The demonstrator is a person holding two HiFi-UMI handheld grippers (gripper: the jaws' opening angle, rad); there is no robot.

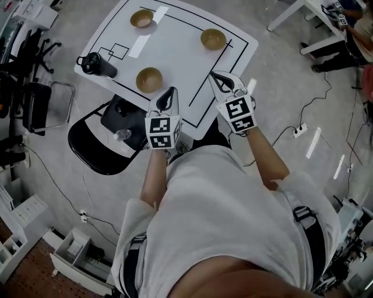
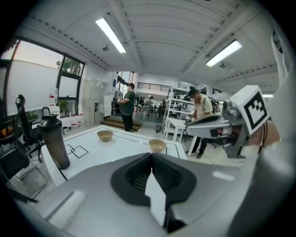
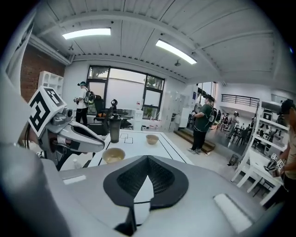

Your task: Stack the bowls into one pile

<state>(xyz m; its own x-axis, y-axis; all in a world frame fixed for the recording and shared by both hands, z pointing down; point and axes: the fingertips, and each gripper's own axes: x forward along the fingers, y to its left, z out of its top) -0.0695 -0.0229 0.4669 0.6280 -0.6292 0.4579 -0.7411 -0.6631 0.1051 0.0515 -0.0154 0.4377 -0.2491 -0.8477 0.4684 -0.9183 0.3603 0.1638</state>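
Three tan bowls stand apart on the white table [image 1: 175,52]: one at the far left [image 1: 141,18], one at the far right [image 1: 213,39], one near the front edge [image 1: 149,79]. My left gripper [image 1: 169,92] hovers at the front edge just right of the near bowl, jaws shut and empty. My right gripper [image 1: 215,75] is over the table's front right part, also shut on nothing. The left gripper view shows two bowls [image 2: 105,135] [image 2: 157,145] beyond its jaws. In the right gripper view the near bowl [image 3: 114,155] and a farther one [image 3: 152,139] are seen.
A black shaker bottle [image 1: 98,65] stands at the table's left edge, left of the near bowl. A black chair [image 1: 96,145] sits below the table's front left. Another white table [image 1: 315,17] and a seated person are at the far right; cables lie on the floor.
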